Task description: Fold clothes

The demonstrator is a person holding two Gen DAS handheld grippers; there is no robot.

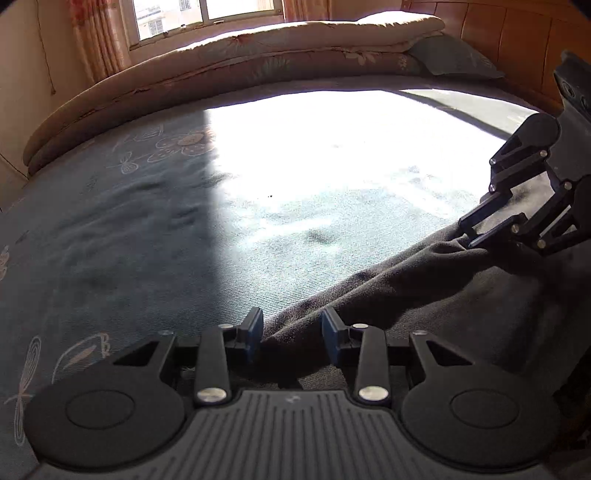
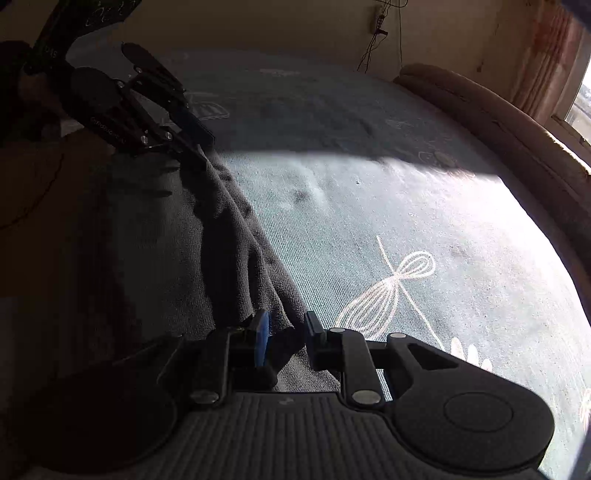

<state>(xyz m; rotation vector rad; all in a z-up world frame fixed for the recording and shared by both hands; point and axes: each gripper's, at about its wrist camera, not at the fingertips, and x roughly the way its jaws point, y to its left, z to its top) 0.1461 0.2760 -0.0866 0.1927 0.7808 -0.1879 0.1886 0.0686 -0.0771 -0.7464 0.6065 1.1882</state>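
A dark grey garment (image 1: 424,295) lies on the blue-green bedsheet (image 1: 147,240), filling the lower right of the left wrist view. Its long edge runs as a bunched ridge between both grippers. My left gripper (image 1: 291,334) has the near end of that ridge pinched between its blue pads. My right gripper (image 1: 467,230) is shut on the far end, lifting the cloth slightly. In the right wrist view the garment (image 2: 166,240) fills the shadowed left side. The right gripper (image 2: 286,339) clamps a fold, and the left gripper (image 2: 201,147) holds the edge at upper left.
A folded floral quilt (image 1: 258,48) and a pillow (image 1: 454,55) lie along the bed's far side, below a window (image 1: 207,11). A wooden headboard (image 1: 517,33) stands at right. Bright sun covers the middle of the sheet (image 2: 406,203). A cable (image 2: 376,33) hangs on the wall.
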